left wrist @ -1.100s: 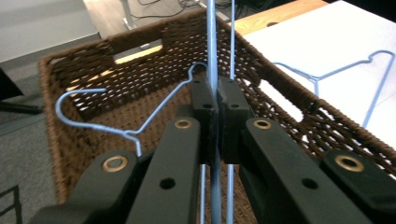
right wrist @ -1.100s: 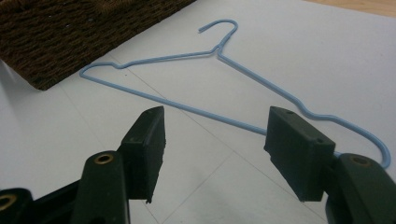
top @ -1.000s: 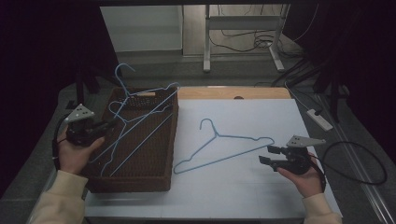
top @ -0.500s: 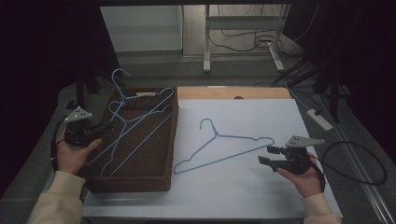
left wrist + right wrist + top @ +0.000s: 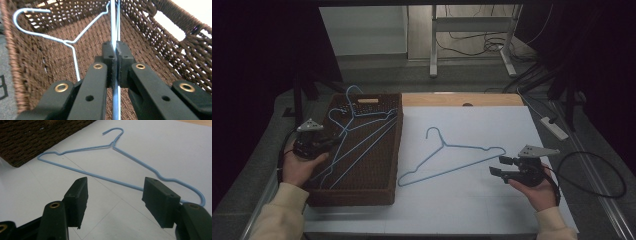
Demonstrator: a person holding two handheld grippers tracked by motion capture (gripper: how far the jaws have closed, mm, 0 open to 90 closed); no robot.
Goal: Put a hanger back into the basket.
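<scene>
Left claw (image 5: 116, 58) is clamped on the wire hanger (image 5: 357, 135) lying inside the basket (image 5: 357, 197). Right claw (image 5: 115, 202) is released, just beside the other hanger (image 5: 447, 160) right of the basket. Light, springy, slippery wire, so I'd pinch a straight run.

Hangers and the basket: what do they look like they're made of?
Hanger on the sheet: thin wire, seemingly light blue coated, smooth, with a twisted neck. Clamped hanger: the same look. Basket: dark brown woven wicker or rattan-like strands, matte, with cut-out handles.
</scene>
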